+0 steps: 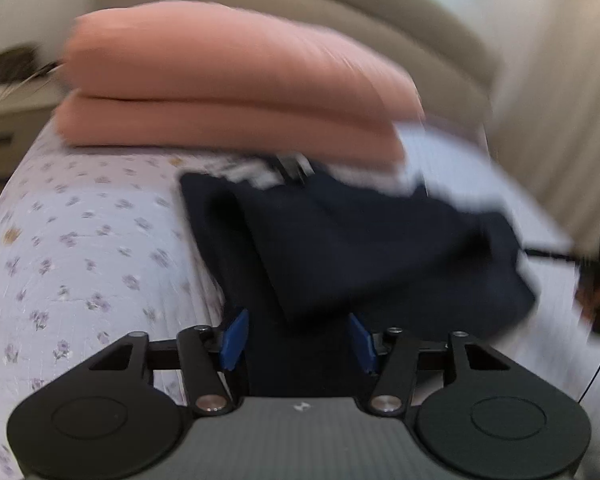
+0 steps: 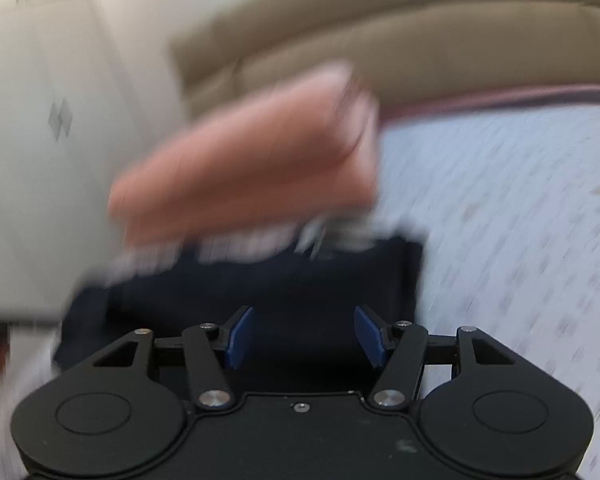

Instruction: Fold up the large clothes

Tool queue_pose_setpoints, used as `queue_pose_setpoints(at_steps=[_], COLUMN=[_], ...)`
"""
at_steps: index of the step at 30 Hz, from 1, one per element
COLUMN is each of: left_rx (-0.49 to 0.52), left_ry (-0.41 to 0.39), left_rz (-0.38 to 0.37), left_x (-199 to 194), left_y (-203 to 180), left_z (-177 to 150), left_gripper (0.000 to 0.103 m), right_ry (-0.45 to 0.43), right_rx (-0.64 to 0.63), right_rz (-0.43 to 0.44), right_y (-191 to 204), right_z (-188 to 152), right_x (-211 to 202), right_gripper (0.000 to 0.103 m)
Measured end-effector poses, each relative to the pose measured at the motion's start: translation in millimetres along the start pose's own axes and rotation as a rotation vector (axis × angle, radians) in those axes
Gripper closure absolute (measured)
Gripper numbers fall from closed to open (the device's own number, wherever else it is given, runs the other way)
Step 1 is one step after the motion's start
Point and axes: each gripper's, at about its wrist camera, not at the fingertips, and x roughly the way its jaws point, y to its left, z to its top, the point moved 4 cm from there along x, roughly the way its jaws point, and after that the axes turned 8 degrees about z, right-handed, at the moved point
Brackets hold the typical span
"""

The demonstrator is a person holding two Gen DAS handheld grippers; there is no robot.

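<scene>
A dark navy garment [image 1: 360, 248] lies partly folded on the flower-print bed sheet [image 1: 80, 240], with a white printed strip near its far edge. My left gripper [image 1: 298, 340] is open, its blue pads either side of the garment's near edge. In the right wrist view the same garment [image 2: 280, 300] lies just ahead of my right gripper [image 2: 304, 336], which is open with dark cloth between the pads. Both views are motion-blurred.
A stack of folded pink bedding [image 1: 228, 92] sits on the bed just behind the garment; it also shows in the right wrist view [image 2: 252, 168]. A beige padded headboard [image 2: 420, 40] is behind. A bedside cabinet [image 1: 4, 120] stands at the far left.
</scene>
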Motion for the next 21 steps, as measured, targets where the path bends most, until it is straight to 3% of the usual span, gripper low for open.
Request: queue_pose_setpoints(at_steps=[1,2,6,10,13,16,18,19,21], left_rx=[0.069,0.127,0.229,0.138,-0.054,-0.204,-0.192,-0.158,-0.073], left_ry=[0.021,0.032,-0.020,-0.148,-0.209,-0.238,-0.251,-0.250,-0.232], left_rz=[0.018,0.036,0.088,0.122,0.209,0.241,0.206,0.188,0.130], left_x=[7,14,32,39,51,49,42,40,44], left_y=[-8,-13,-30,-27,-6,11,4,-4,-26], left_z=[-4,-7,5,40,65,78,77,76,75], left_gripper=[0.054,0.055,0.056,0.056,0.057,0.058,0.054,0.046,0.035], right_ry=[0.051,0.080,0.037,-0.078,-0.218,-0.291,-0.304,-0.285,-0.192], right_rx=[0.012,0.020,-0.067,-0.082,-0.016,0.116,0.111,0.079,-0.029], right_rz=[0.013,0.014,0.019,-0.050,-0.184,-0.186,-0.133,-0.118,-0.076], right_y=[1,2,14,10,-11,-27,-19,-11,12], right_z=[-10,-18,-3,46,82,96,92,88,79], right_x=[10,19,35,50,55,45,36,36,50], right_gripper=[0.049,0.052,0.052,0.056,0.055,0.055,0.051,0.044,0.043])
